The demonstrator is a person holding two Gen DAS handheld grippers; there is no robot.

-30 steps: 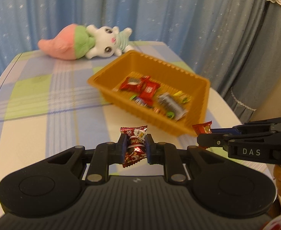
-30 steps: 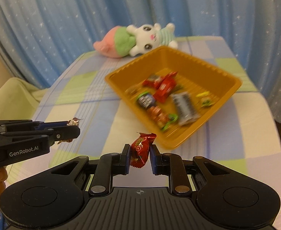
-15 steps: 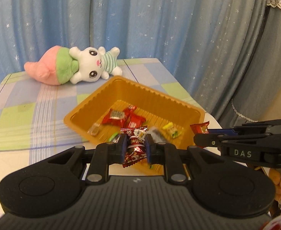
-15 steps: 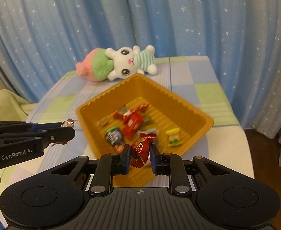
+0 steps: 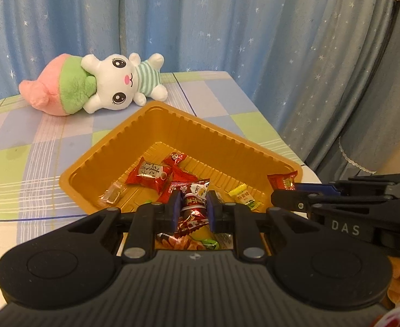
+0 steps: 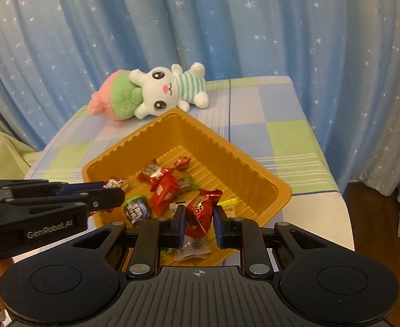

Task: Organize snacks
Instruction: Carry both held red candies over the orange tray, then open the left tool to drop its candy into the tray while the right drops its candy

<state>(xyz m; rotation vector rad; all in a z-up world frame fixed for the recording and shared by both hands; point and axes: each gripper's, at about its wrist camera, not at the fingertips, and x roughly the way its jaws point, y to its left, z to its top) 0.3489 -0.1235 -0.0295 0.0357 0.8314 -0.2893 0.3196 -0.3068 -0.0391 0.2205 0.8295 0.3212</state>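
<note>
Over orange tray [image 5: 235,139] | left gripper [image 5: 192,209] clamps brown-red candy [image 5: 194,204] | right gripper [image 6: 199,220] clamps red candy [image 6: 201,211] | bodies read "GenRobot.AI", "DAS"

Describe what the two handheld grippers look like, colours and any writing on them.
Both are matte black plastic with ribbed bodies, round side pads, silver screws and blue finger pads. The left gripper reads "GenRobot.AI" on its side in the right wrist view; the right gripper reads "DAS" in the left wrist view. No cables visible.
</note>
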